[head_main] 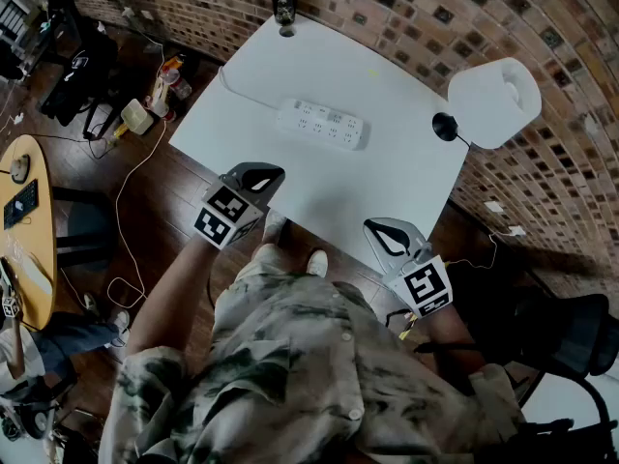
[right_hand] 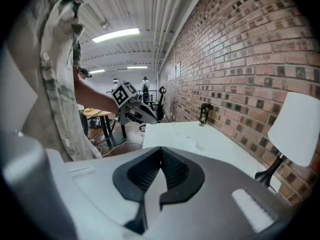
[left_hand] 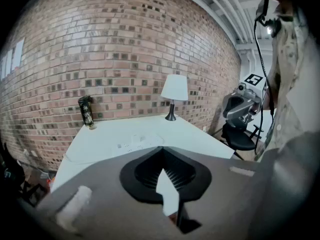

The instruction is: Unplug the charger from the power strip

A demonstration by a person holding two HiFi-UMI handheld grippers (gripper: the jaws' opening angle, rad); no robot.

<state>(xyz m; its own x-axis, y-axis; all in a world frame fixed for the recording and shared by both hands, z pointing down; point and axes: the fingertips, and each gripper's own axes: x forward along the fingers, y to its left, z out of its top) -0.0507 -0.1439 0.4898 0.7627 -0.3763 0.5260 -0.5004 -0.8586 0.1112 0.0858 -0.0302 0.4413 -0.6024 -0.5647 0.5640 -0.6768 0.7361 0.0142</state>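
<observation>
White oblong power strip (head_main: 322,124) flat on table (head_main: 392,196)

A loft-style office or lab workroom, shown by a bare brick wall (left_hand: 125,44), an open ceiling with pipes (right_hand: 165,14) and strip lights (right_hand: 116,34), a white table (head_main: 387,162) with a lamp (head_main: 493,102), an office chair (left_hand: 239,138), a round wooden table (head_main: 29,249) bearing devices, and cables (head_main: 120,211) loose on the wooden floor (head_main: 169,206).

The person wears a pale camouflage-print buttoned shirt (head_main: 309,356)
</observation>
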